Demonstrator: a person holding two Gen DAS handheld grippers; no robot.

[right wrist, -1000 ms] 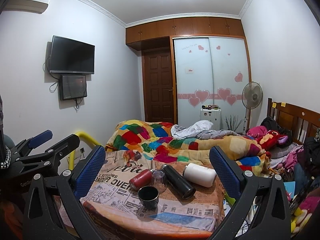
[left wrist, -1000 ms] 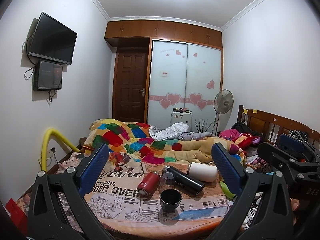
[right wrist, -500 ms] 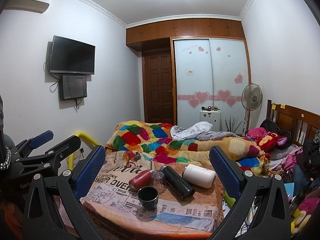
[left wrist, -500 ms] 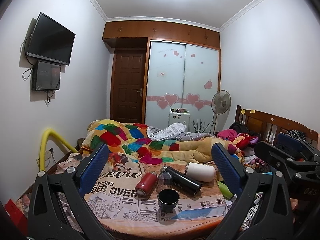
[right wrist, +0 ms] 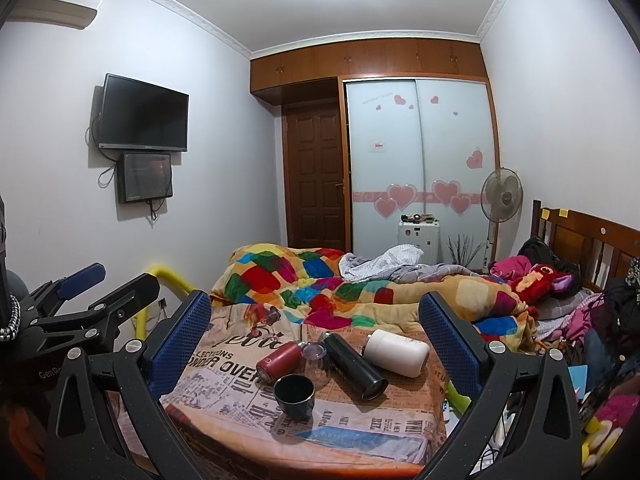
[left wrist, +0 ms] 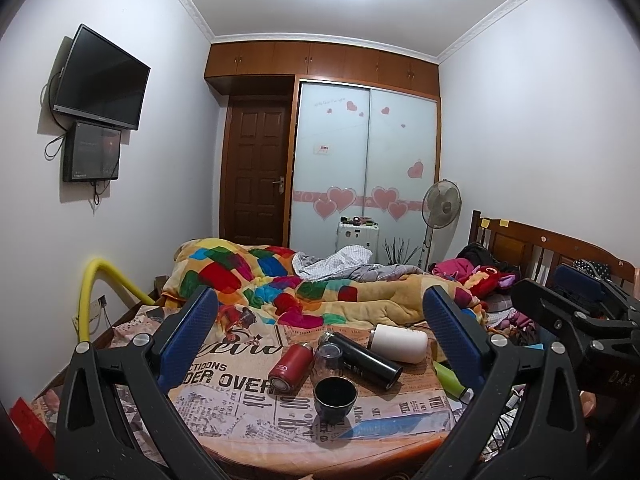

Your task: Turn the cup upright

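A dark cup (left wrist: 335, 398) stands upright, mouth up, near the front of a newsprint-covered table (left wrist: 248, 420); it also shows in the right wrist view (right wrist: 295, 395). Behind it lie a red flask (left wrist: 291, 367), a clear glass (left wrist: 329, 358), a black flask (left wrist: 365, 360) and a white flask (left wrist: 398, 343). My left gripper (left wrist: 320, 340) is open and empty, held back from the table. My right gripper (right wrist: 316, 338) is open and empty too, also short of the table. Each gripper shows at the edge of the other's view.
A bed with a colourful quilt (left wrist: 304, 292) lies behind the table. A yellow pipe (left wrist: 90, 296) stands at the left. A wooden headboard (left wrist: 532, 248) and piled clothes are at the right. A green object (left wrist: 448, 376) lies at the table's right edge.
Both views have shifted only slightly; the cup and flasks have not moved. Both grippers stay open.
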